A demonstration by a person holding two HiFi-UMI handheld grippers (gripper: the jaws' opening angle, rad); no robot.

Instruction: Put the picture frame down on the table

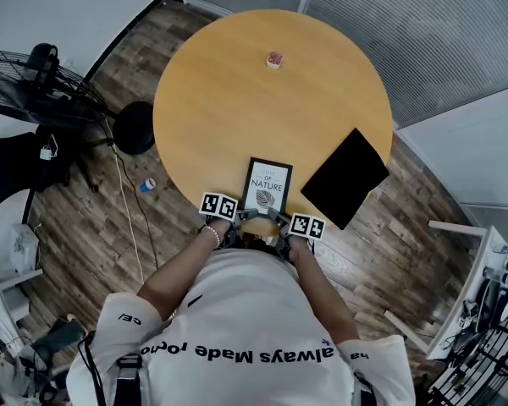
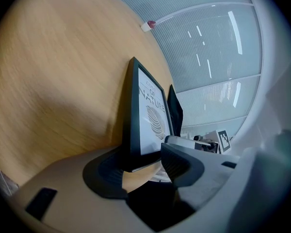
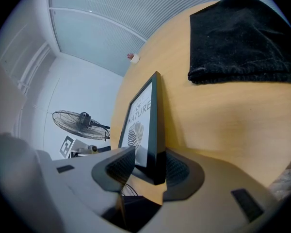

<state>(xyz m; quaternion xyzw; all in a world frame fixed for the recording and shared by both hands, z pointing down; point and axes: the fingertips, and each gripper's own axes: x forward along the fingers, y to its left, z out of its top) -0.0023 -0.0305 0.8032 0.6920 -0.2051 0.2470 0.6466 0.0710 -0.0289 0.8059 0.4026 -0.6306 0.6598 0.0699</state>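
Note:
The black picture frame, whose white print reads "NATURE", lies face up at the near edge of the round wooden table. My left gripper is shut on its near left corner and my right gripper on its near right corner. In the left gripper view the frame sits between the jaws of the left gripper, tilted a little off the tabletop. In the right gripper view the right gripper clamps the frame by its edge. Whether the far edge touches the wood I cannot tell.
A black rectangular cloth pad lies right of the frame, overhanging the table's rim. A small pink-topped cup stands at the far side. A floor fan and a black stool stand left of the table.

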